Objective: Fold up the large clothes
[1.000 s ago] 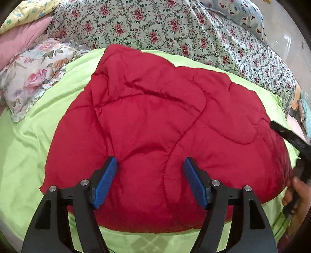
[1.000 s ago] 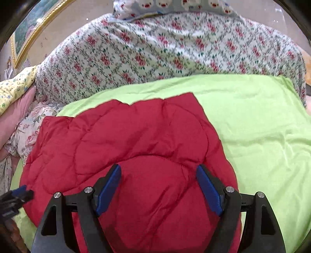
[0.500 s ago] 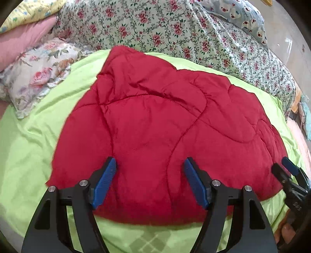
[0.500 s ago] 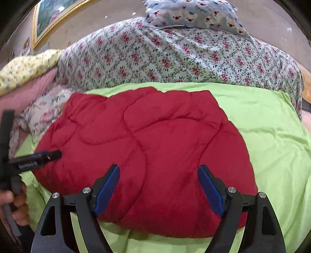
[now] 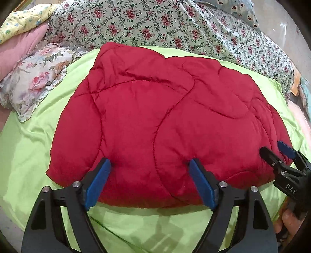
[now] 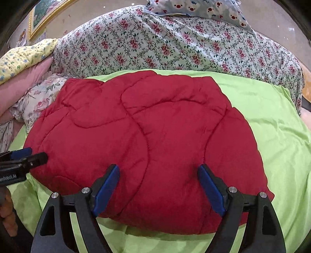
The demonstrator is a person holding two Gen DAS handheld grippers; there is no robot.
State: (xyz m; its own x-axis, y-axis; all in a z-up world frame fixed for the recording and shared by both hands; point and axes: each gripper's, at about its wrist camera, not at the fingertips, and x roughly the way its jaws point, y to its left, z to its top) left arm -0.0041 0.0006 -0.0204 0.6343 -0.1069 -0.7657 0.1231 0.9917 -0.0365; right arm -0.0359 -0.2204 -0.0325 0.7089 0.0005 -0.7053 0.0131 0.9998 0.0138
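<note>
A red quilted padded garment [image 5: 165, 116] lies folded into a thick bundle on a lime-green bed sheet [image 5: 29, 155]; it also shows in the right wrist view [image 6: 145, 136]. My left gripper [image 5: 149, 169] is open, with its blue pads over the bundle's near edge, holding nothing. My right gripper [image 6: 158, 175] is open over the near edge too, empty. The right gripper shows at the right of the left wrist view [image 5: 278, 153], by the bundle's right end. The left gripper shows at the left of the right wrist view [image 6: 29, 155].
A floral quilt [image 6: 165, 42] is heaped along the back of the bed. A floral pillow [image 5: 33, 81], a pink pillow [image 5: 17, 50] and a yellow one [image 6: 21, 58] lie at the left. A bear-print pillow [image 6: 204, 9] sits on top. Green sheet [image 6: 272, 116] lies right of the bundle.
Both grippers have drawn back toward me and lifted, so the whole bundle and the sheet's near edge show. The bundle has not changed shape.
</note>
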